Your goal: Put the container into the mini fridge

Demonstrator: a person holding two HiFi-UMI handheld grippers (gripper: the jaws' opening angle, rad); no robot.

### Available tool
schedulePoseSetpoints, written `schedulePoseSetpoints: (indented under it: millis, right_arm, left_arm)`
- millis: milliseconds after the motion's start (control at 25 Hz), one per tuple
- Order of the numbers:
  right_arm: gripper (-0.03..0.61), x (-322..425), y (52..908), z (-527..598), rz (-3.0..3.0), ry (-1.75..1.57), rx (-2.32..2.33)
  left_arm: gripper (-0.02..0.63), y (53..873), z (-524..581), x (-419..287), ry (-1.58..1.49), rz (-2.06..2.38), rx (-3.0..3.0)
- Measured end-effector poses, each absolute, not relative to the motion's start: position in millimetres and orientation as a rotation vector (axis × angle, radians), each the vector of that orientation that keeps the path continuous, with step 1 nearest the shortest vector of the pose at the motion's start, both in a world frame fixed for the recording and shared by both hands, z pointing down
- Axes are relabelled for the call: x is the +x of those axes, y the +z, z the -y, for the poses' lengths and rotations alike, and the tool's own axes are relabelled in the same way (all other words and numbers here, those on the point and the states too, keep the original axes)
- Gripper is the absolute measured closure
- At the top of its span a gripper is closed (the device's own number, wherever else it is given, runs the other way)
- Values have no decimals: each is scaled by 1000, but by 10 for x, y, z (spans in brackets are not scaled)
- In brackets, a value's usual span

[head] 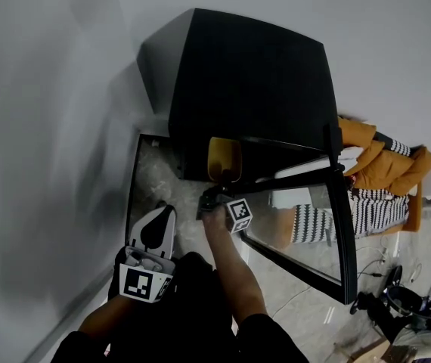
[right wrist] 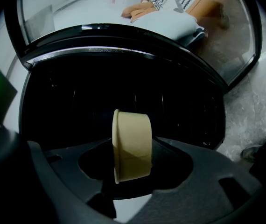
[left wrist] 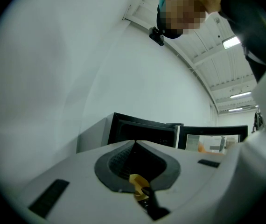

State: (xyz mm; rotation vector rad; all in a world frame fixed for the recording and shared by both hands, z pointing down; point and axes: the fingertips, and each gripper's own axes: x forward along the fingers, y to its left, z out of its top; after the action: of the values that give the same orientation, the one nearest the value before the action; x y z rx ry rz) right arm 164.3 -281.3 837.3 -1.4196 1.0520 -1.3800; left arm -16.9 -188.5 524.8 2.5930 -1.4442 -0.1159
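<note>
clamping a round, smooth tan container (right wrist: 132, 146)

Tan round container (right wrist: 132, 146) with a lipped rim, tipped on its side, held up at the dark open mouth of the black mini fridge (head: 246, 74); glass door (head: 306, 225) swung wide to the right

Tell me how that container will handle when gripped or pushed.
The container looks thin-walled and light, so a hard squeeze from the right gripper may dent it. Round and tapered, it would probably roll if tipped.
</note>
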Motion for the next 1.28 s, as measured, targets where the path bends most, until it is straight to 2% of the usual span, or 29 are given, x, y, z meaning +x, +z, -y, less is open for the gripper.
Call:
schedulePoseSetpoints:
  millis: [1120,1280]
  right_arm:
    - [391,1729,8422,3293,-1076,-1302,-1431]
    - [391,1719,8432,3363,-1083,-1295,-1428]
  left_arm:
    - [606,5131,2030,-205,-142,1441,2586]
    - [607,5323,1983,-246,-103,1437,2560]
